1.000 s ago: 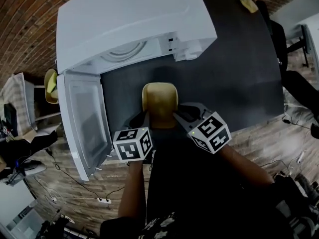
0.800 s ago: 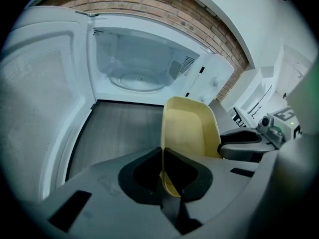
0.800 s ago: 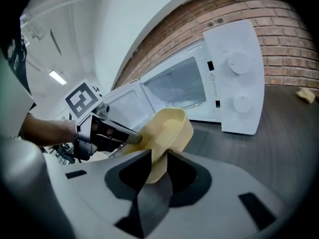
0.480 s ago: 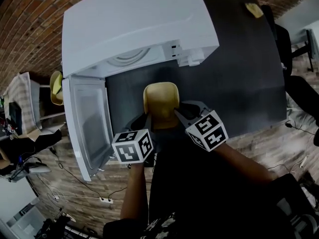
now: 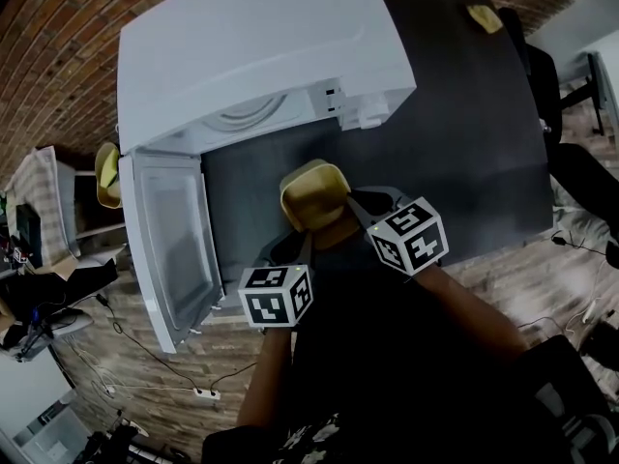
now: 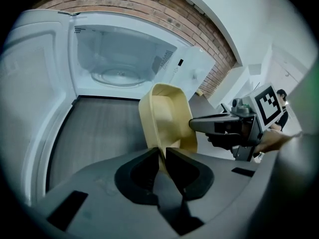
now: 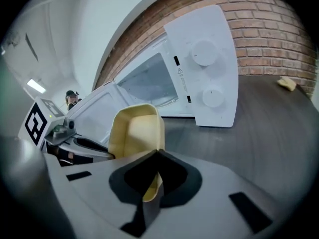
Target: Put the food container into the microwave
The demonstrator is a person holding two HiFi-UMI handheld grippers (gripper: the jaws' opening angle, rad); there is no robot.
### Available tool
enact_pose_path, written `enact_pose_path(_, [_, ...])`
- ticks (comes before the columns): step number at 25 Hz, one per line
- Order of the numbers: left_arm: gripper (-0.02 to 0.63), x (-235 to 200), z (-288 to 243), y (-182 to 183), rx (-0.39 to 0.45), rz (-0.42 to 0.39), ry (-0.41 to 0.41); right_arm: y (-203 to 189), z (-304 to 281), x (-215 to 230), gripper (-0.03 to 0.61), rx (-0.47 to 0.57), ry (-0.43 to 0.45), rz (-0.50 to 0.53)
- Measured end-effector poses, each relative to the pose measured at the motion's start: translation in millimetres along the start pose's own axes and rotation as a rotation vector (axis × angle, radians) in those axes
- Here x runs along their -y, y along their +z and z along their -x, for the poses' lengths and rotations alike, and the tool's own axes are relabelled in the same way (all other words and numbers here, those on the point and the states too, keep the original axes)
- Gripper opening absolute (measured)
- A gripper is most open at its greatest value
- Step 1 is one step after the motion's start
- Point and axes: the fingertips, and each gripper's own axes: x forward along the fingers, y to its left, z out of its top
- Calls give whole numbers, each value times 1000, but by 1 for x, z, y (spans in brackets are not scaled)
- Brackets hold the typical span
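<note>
The yellow food container (image 5: 311,193) hangs tilted just above the dark table (image 5: 464,133), in front of the open white microwave (image 5: 251,37). My left gripper (image 5: 302,240) has the container's near rim (image 6: 167,116) between its pads; its jaws have just been opening slightly, and the pads still pinch the rim. My right gripper (image 5: 350,203) has just closed on the right rim (image 7: 134,128). In the left gripper view the right gripper (image 6: 199,125) reaches in from the right. The microwave cavity with its glass turntable (image 6: 117,76) lies straight ahead.
The microwave door (image 5: 164,240) stands swung open to the left, over the table's edge. The control panel with two knobs (image 7: 207,59) is right of the cavity. A small yellow object (image 5: 484,13) lies at the table's far corner. A chair (image 5: 108,167) stands at the left.
The container has come up off the table and tilted. The right gripper's jaws have closed onto its rim. The left gripper has shifted a little toward the right.
</note>
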Motion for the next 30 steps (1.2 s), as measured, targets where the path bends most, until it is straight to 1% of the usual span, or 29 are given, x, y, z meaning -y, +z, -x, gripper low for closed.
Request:
enact_pose_path(3, [43, -3, 0, 3, 12, -30, 13, -2, 1, 0, 66, 4, 3, -50])
enact_pose_path(5, [43, -5, 1, 6, 37, -39, 21, -1, 1, -1, 66, 15, 6, -74])
enact_pose_path(8, [43, -7, 7, 16, 113, -51, 35, 4, 3, 0, 66, 42, 14, -133])
enact_pose_path(11, [47, -4, 15, 28, 184, -89, 46, 8, 5, 2, 66, 66, 3, -165])
enact_pose_path(13, [87, -2, 19, 37, 226, -126, 54, 10, 6, 5, 66, 80, -3, -185])
enact_pose_path(16, [134, 0, 27, 45, 277, -182, 67, 13, 8, 10, 66, 102, -3, -243])
enact_pose_path(17, [141, 0, 29, 45, 287, -193, 70, 14, 9, 12, 66, 110, -6, -259])
enact_pose_path(19, [149, 1, 34, 40, 287, -208, 72, 16, 11, 16, 66, 122, -19, -274])
enact_pose_path(24, [172, 3, 23, 7, 197, -235, 49, 18, 12, 21, 66, 144, -34, -304])
enact_pose_path(25, [175, 5, 20, 4, 186, -254, 48, 19, 12, 21, 66, 146, -32, -308])
enact_pose_path(26, [176, 6, 18, 2, 178, -297, 58, 19, 11, 20, 66, 147, -29, -315])
enact_pose_path(27, [179, 7, 17, 1, 171, -369, 80, 19, 11, 19, 66, 148, -25, -327])
enact_pose_path(30, [184, 13, 14, 0, 174, -673, 172, 16, 10, 19, 66, 137, -11, -376])
